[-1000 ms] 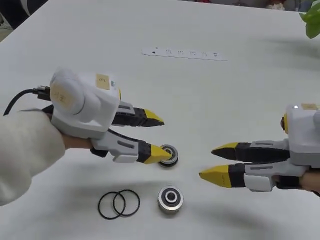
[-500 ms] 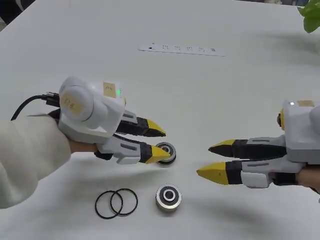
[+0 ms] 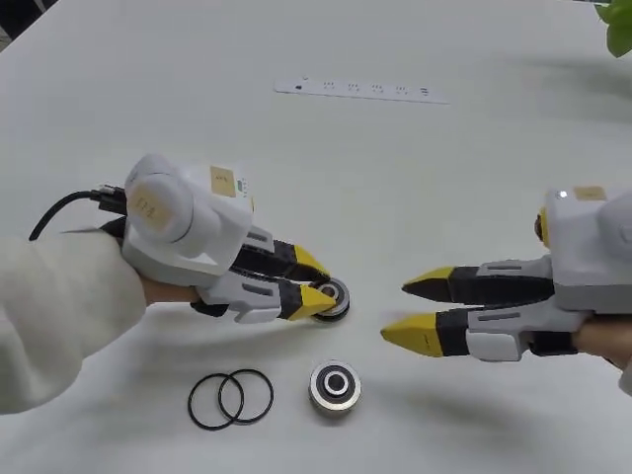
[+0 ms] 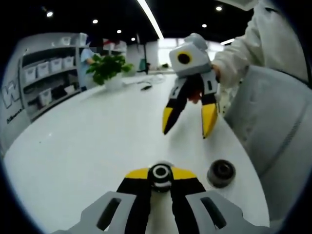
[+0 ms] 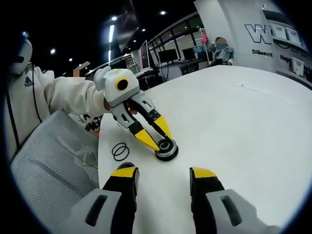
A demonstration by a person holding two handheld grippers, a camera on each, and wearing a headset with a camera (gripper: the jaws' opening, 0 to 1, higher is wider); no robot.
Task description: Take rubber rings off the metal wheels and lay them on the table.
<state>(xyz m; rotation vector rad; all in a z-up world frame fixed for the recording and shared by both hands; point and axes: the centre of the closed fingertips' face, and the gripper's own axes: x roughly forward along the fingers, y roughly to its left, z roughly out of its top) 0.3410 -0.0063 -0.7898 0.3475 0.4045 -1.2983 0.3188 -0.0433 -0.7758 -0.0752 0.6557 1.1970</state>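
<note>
The left gripper [image 3: 318, 286] is closed on a metal wheel [image 3: 336, 297] resting on the bench [image 3: 415, 188]. The right gripper [image 3: 405, 308] hovers near it, jaws wide apart. Toward the bench's near edge lie a second wheel [image 3: 335, 386] and two overlapping rubber rings [image 3: 231, 399].

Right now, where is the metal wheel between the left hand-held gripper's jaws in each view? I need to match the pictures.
Head view: metal wheel just below centre, left of the middle.
Left gripper view: bottom centre, between the yellow tips.
Right gripper view: a little left of centre, to the right of the rubber rings.
Shared landmark: the left hand-held gripper; its yellow tips flank the wheel in all three views.
</note>
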